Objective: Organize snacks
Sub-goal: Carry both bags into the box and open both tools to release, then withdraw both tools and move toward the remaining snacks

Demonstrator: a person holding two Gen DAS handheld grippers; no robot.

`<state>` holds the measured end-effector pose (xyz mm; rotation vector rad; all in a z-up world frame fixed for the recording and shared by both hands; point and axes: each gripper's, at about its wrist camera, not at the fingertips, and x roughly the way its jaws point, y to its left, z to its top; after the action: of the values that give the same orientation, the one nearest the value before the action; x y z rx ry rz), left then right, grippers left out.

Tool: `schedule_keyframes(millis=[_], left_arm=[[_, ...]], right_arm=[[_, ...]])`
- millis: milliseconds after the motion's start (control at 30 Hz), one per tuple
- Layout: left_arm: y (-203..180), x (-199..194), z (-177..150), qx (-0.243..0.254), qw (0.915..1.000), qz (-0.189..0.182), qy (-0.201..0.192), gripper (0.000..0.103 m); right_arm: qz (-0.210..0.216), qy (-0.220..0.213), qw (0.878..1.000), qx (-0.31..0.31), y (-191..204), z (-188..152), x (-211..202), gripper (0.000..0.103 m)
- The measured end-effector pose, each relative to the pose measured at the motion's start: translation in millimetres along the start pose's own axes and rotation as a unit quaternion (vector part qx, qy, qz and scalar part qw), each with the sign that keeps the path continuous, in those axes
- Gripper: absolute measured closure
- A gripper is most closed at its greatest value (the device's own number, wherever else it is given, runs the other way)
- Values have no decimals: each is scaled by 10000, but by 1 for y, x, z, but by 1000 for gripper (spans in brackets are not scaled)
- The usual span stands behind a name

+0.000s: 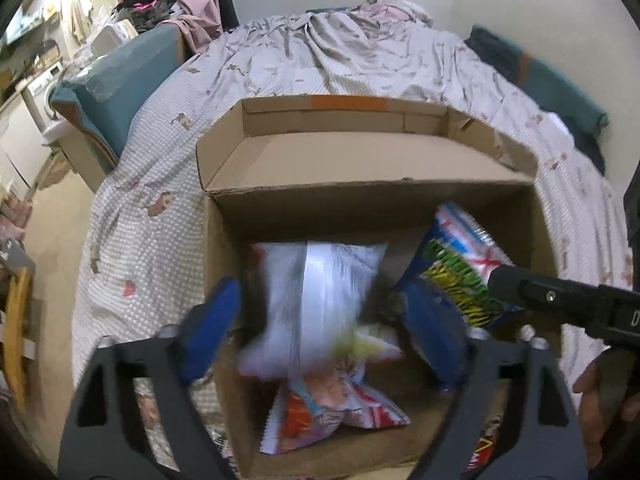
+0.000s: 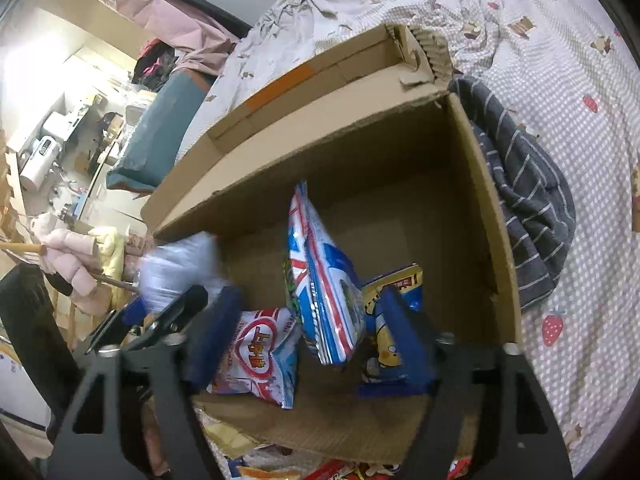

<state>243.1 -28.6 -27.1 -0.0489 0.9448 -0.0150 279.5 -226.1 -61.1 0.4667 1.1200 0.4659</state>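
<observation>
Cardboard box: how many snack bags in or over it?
4: red-heart bag lying at left, blue striped bag upright in the middle, yellow bag at right, blurred white bag over the left edge. More may hide underneath.

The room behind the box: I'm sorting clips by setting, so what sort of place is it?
Most likely a bedroom in a small flat: the cardboard box sits on a bed's patterned quilt, with piled clothes behind.

Brown corrugated cardboard box (image 1: 360, 168) is showing an orange stripe on its far flap. White silvery snack bag (image 1: 320, 300) is showing a pale centre seam. Blue, red and white flag-patterned snack bag (image 2: 324, 280) is displaying diagonal stripes. Grey-and-white checked bedsheet (image 2: 560, 60) is carrying strawberry prints. Dark grey cloth (image 2: 528, 200) is showing thin white stripes.
</observation>
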Motion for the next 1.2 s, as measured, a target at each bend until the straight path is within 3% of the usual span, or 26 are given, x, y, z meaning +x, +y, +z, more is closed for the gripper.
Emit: schedule_keyframes(millis=[200, 800, 1200], left_arm=[[-2, -10, -1, 8, 10000, -45, -54, 9], [14, -64, -24, -242, 9993, -229, -166, 10], [31, -108, -59, -422, 9984, -226, -306, 10]], right_arm=[[-100, -134, 9998, 60, -2, -1, -12, 4], [21, -283, 9996, 14, 13, -30, -57, 4], [64, -227, 9996, -126, 28, -85, -77, 4]])
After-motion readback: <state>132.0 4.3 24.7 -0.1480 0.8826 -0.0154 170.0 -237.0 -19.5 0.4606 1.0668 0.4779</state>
